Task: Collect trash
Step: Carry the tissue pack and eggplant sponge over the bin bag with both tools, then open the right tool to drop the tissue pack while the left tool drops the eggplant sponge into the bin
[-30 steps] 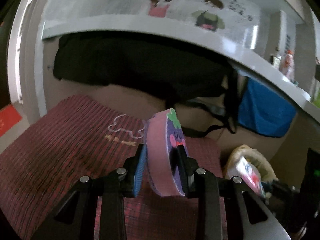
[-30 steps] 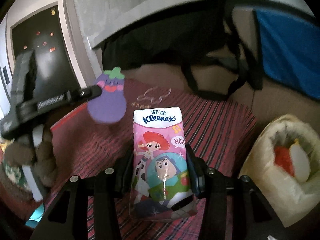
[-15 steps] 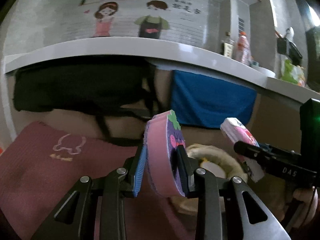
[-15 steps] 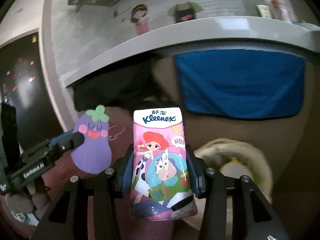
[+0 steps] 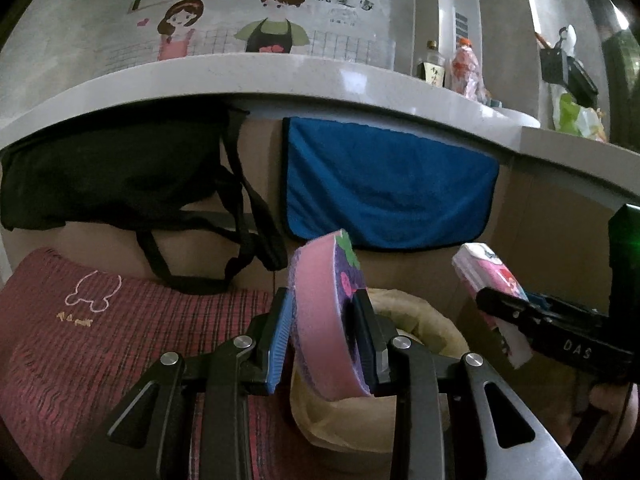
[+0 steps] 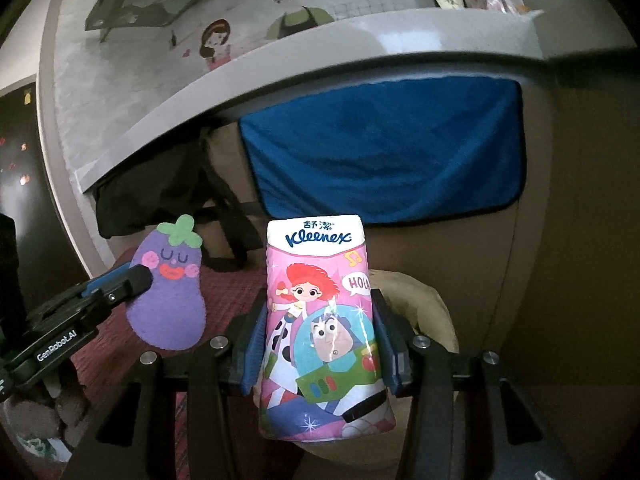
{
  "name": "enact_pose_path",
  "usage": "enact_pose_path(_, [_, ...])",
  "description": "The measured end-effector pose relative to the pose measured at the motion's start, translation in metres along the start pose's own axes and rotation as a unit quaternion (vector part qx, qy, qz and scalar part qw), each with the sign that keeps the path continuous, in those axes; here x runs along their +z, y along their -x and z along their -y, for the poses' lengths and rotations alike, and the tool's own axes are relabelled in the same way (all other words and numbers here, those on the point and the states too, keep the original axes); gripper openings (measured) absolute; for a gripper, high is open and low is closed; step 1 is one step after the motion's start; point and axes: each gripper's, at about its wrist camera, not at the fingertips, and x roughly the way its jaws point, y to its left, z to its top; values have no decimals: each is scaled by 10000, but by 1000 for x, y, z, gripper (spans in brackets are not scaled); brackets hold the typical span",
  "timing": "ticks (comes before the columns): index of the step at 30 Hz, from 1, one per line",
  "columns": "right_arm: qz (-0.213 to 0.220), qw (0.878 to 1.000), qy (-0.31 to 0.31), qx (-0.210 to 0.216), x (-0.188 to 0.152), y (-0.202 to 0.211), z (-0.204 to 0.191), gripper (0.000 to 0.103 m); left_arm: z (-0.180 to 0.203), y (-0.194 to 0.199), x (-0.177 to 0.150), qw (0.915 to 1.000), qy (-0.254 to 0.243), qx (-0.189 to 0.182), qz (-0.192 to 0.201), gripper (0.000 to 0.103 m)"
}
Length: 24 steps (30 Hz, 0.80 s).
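Two loads: both grippers full, above the bin
Left gripper (image 5: pixel 325 340): clamped on eggplant sponge (image 5: pixel 320 320), edge-up
Right gripper (image 6: pixel 320 344): clamped on Kleenex pack (image 6: pixel 320 320), upright
Trash bag (image 5: pixel 424 316): lined mouth just ahead, below both; nearer arm unclear

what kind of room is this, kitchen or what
Probably a home kitchen or dining nook. A pale counter runs overhead with bottles on it, a cartoon cook sticker decorates the wall, and a blue towel hangs below. No stove or sink is clearly visible.
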Motion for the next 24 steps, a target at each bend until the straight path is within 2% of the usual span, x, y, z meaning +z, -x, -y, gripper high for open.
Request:
enact_pose_path(16, [-185, 9994, -303, 17, 0, -42, 39, 45, 12, -65, 1, 9982, 148, -199, -540, 29])
enact_pose_path(22, [-284, 9984, -491, 30, 0, -55, 53, 45, 16, -81, 2, 9970, 256, -418, -597, 29])
enact_pose_path(24, [-299, 9982, -521, 25, 0, -58, 55, 45, 16, -88, 0, 9956, 303, -598, -649, 29])
